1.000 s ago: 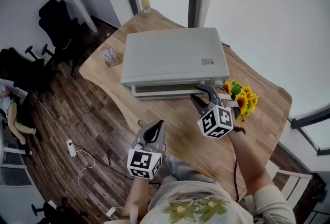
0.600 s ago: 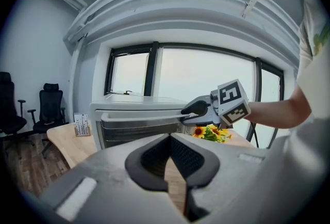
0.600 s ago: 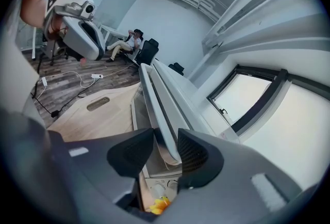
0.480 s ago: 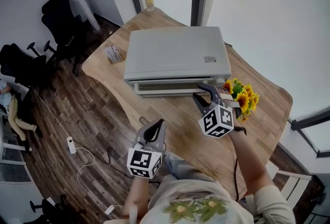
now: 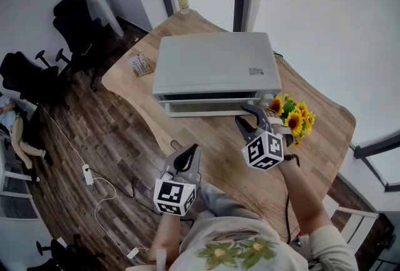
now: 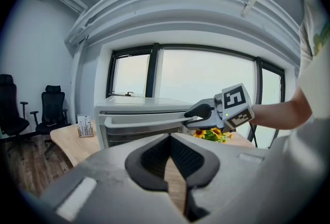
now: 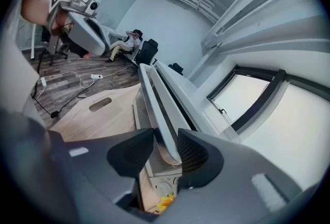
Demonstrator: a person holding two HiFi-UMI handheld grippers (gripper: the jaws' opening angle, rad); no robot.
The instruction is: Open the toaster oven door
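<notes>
Left gripper (image 5: 194,151) hangs at lower centre, jaws together on nothing, and just right of it the right gripper (image 5: 247,115) is clamped on the handle (image 5: 203,113) of the oven (image 5: 215,64), which sits mid-frame on the table (image 5: 206,145). Door (image 5: 206,103) looks barely cracked at its top edge, so I'd say nearly the whole swing-down is left. Count: two grippers, one oven, one handle, one sunflower bunch (image 5: 294,115) at the right.

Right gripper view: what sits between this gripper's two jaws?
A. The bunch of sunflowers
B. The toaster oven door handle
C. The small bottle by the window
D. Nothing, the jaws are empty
B: the pale bar of the toaster oven door handle runs straight between the two dark pads of the right gripper, which sit closed against it.
</notes>
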